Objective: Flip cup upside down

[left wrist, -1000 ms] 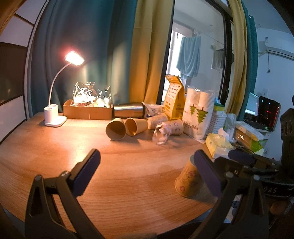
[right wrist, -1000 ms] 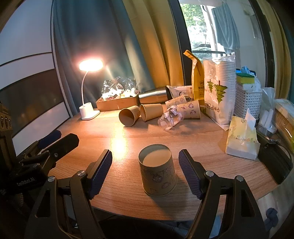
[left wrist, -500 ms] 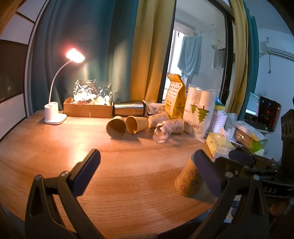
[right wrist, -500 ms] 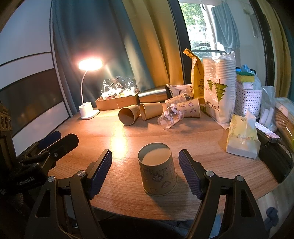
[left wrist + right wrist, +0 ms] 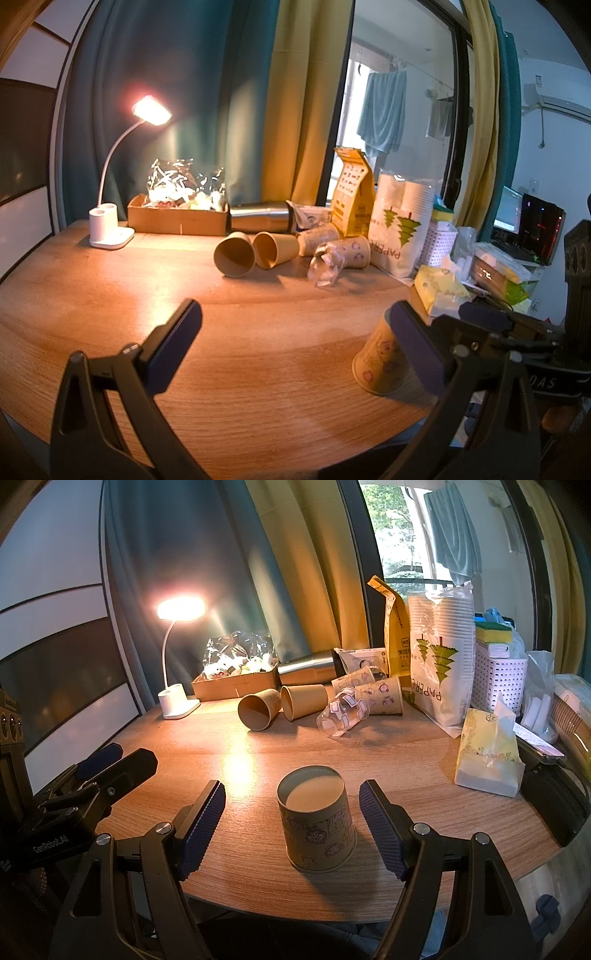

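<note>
Fingers of my left gripper (image 5: 295, 345) stand spread wide apart over bare wood, grasping nothing; the right-hand pad hides part of the paper cup (image 5: 380, 363) in that view. Fingers of my right gripper (image 5: 291, 829) are likewise released, one ribbed pad on either side of the cup (image 5: 317, 819) with a clear gap to each wall.

Left to right across the table (image 5: 406, 775): a lit desk lamp (image 5: 177, 657) at the far left; a cardboard box (image 5: 236, 686) of shiny wrapped items beside it; a steel flask (image 5: 310, 666) lying on its side; several loose cups (image 5: 280, 705) tipped over in a cluster, one of them clear plastic; a sleeve of stacked cups (image 5: 443, 657); a white basket (image 5: 498, 679); a tissue pack (image 5: 487, 757) at the right.

The paper cup stands near the front edge, mouth down on the wood, its flat base uppermost.
</note>
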### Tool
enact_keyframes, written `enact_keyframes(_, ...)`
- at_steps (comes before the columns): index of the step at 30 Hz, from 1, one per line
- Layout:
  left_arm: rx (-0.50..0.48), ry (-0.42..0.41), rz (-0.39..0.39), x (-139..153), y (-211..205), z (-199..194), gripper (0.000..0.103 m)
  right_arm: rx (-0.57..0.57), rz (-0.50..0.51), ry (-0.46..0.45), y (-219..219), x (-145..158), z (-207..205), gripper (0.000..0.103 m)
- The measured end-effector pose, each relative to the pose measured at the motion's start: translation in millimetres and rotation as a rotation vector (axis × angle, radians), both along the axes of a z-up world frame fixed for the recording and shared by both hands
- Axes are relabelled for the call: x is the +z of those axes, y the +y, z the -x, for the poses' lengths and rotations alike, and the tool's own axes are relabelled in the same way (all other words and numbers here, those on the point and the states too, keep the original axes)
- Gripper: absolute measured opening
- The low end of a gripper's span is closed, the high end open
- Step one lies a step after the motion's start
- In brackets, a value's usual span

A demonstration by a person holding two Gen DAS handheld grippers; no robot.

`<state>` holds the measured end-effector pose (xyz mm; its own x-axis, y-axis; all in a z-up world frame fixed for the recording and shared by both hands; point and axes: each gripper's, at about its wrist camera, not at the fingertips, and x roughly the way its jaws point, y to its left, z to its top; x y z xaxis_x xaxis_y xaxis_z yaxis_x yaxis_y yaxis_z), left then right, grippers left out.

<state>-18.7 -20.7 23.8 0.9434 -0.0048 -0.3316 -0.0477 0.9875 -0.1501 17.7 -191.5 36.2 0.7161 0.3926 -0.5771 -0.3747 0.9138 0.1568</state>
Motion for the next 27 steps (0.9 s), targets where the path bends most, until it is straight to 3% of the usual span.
enact_keyframes(27,0.001,-0.007,0.0,-2.3,-0.7,2.3,0.103,0.002,0.001,0.002,-0.3,-1.4,-0.5,0.078)
